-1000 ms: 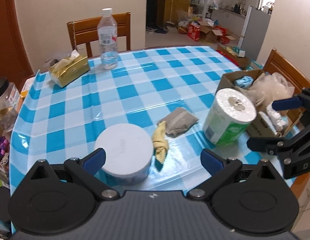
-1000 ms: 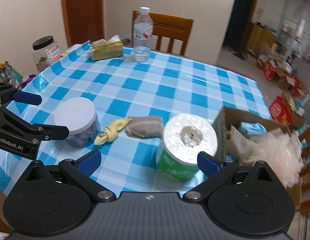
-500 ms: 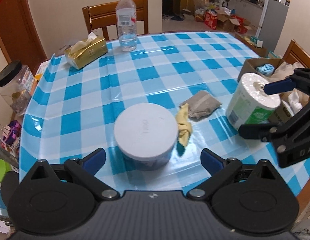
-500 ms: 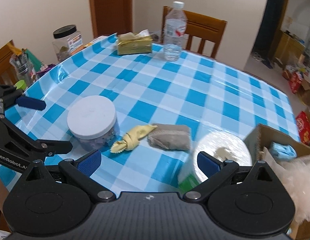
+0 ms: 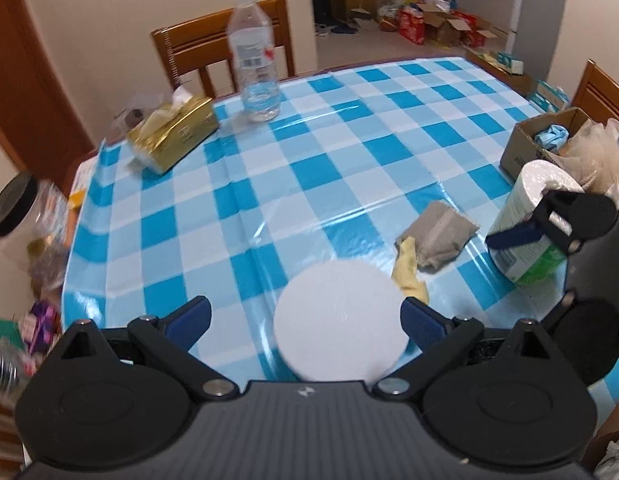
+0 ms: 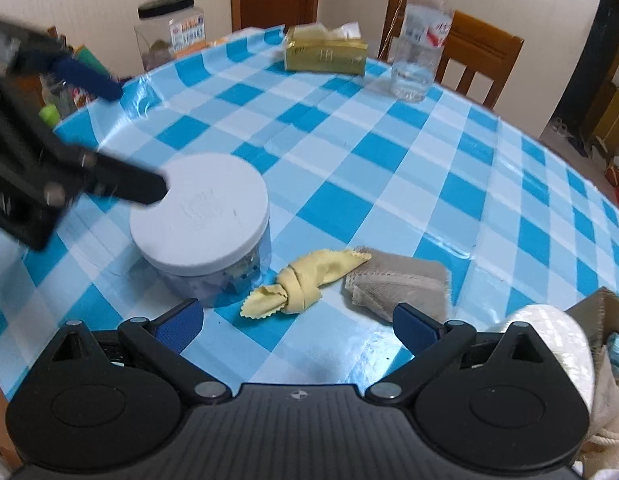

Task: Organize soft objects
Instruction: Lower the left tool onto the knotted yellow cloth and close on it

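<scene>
Right wrist view puts the yellow cloth (image 6: 305,280) dead ahead of my right tongs (image 6: 295,320), spread wide and empty, its knotted length running left-to-right across the gap. My right side is nearer. The grey cloth (image 6: 401,280) touches its far end, and the white-lidded jar (image 6: 199,216) stands just beside its frilled tip, crowding my left finger. My left tongs (image 5: 305,322) gape too, straddling that jar's lid. The paper roll (image 5: 529,216) stands by the cardboard box (image 5: 525,148) on the checked surface (image 6: 349,148).

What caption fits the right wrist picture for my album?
Open right gripper above knotted yellow cloth, between white-lidded clear jar and folded grey cloth.
</scene>
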The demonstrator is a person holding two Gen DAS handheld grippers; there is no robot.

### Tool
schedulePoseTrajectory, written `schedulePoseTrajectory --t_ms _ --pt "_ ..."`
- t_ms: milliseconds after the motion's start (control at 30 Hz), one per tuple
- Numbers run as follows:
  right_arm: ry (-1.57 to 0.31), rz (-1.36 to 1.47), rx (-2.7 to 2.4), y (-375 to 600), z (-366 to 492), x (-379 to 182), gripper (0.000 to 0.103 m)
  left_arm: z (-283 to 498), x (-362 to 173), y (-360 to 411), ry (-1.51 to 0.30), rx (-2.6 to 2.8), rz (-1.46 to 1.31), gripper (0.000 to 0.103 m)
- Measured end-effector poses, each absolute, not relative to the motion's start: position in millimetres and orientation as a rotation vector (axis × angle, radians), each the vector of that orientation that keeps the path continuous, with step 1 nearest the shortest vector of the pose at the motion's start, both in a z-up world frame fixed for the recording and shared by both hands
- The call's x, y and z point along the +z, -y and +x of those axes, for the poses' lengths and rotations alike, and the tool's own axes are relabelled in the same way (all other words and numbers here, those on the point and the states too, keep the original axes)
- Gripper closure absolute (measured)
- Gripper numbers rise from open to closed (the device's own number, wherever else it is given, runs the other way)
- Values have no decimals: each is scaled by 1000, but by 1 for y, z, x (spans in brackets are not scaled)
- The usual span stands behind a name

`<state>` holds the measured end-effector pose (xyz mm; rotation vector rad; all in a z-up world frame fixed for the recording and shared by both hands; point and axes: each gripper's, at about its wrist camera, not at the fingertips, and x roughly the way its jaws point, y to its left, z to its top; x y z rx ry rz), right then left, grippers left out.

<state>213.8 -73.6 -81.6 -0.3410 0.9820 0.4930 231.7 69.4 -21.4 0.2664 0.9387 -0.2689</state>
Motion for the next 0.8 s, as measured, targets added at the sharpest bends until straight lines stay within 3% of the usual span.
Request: schedulePoseTrajectory --t_ms 367,800 --pt "-987 -464 558 72 204 -100 1 279 -36 -7 -973 -569 473 6" --pt "-965 -683 641 78 187 -91 1 311 -96 43 -1165 -829 671 41"
